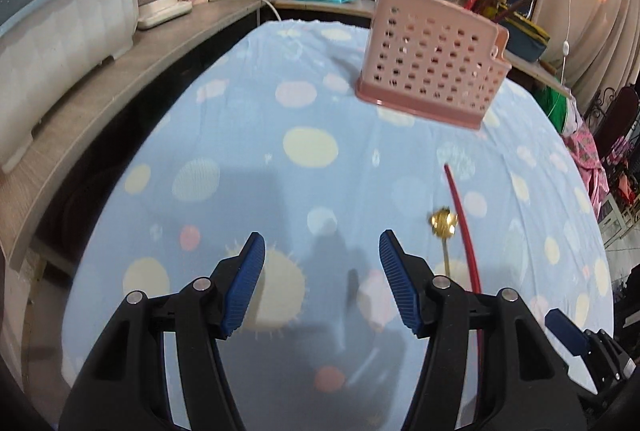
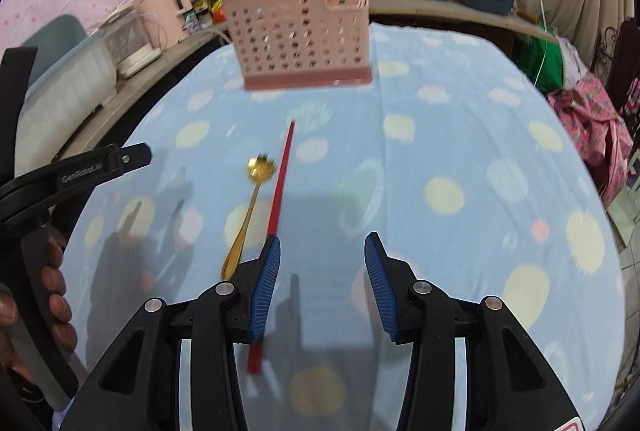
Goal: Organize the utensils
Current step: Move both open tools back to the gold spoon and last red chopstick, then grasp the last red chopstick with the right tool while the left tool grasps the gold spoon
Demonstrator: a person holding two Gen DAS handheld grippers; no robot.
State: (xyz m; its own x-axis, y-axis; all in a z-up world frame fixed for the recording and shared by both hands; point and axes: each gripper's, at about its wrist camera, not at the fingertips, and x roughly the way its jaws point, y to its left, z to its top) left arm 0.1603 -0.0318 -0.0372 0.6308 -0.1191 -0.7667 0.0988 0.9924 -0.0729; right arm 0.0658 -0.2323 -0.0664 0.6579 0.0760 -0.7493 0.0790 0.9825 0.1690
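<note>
Table [image 1: 248, 119] covered with a light-blue cloth with pale dots. Pink perforated utensil basket [image 1: 430, 65] stands upright on the cloth at the far side; from the right wrist view its right-hand compartment [image 2: 346, 1] shows its open top, contents unclear.

Two utensils lie flat on the cloth, nearer than the basket and well apart from it: a gold spoon [image 2: 250, 209] with bowl toward the basket, and a red chopstick [image 2: 280, 187] just beside it on the right, roughly parallel. Whether the two touch cannot be told (both frames motion-blurred).

Left gripper [image 1: 322, 285]: jaws spread, nothing between the blue pads, only bare cloth. Spoon and chopstick lie to its right, outside the jaws.

Right gripper [image 2: 322, 287]: jaws spread, nothing pinched. In this view the chopstick passes behind the left pad [image 2: 264, 291], its near end showing below the pad; spoon handle ends just left of that finger. No contact visible.

A hand [image 2: 44, 315] grips the left gripper's handle at the left edge of the right wrist view.

Background shelf: pots, bottles, pink appliance, grey bin
</note>
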